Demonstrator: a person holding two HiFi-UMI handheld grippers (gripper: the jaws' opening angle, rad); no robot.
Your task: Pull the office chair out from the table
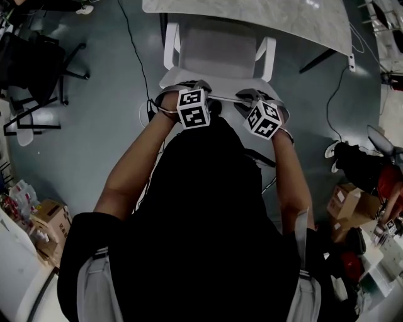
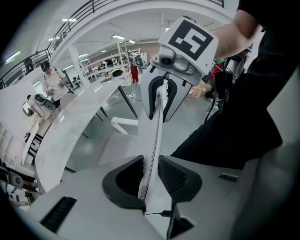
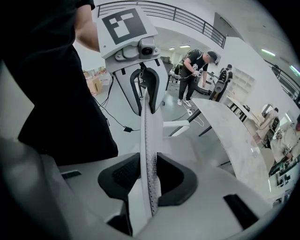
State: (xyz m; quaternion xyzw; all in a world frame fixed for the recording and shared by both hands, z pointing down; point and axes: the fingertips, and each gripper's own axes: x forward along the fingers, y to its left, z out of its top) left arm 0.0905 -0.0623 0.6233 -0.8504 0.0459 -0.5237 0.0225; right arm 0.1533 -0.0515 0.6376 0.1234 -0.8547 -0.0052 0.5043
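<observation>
My left gripper and right gripper both clamp the office chair's backrest rim, which runs crosswise between them. The table lies beyond the fingers — I judge the pull comes straight back.

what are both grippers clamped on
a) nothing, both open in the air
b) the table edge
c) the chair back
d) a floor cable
c: each gripper view shows the thin white edge of the chair back running between the pads, with the left gripper and the right gripper both pressed onto it.
</observation>
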